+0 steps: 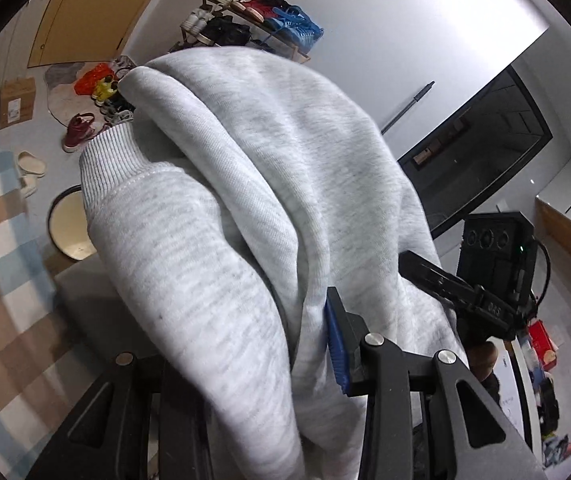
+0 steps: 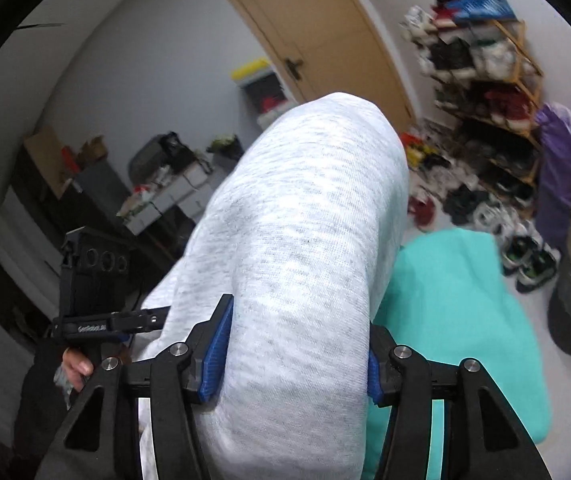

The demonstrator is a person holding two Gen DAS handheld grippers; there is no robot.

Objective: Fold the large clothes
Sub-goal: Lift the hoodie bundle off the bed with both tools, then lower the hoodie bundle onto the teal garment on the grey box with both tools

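Up close, we have the left gripper [image 1: 245, 360] clamped on a thick fold of the grey sweatshirt [image 1: 245, 184], its blue pad [image 1: 335, 344] pressing the cloth; the ribbed cuff [image 1: 109, 160] hangs out in front. Our right gripper [image 2: 293, 356] grips another bunch of the same sweatshirt between both blue pads. Beyond it lies a teal cloth [image 2: 461, 320], then a shoe rack [image 2: 485, 92] and a wooden door [image 2: 317, 32].
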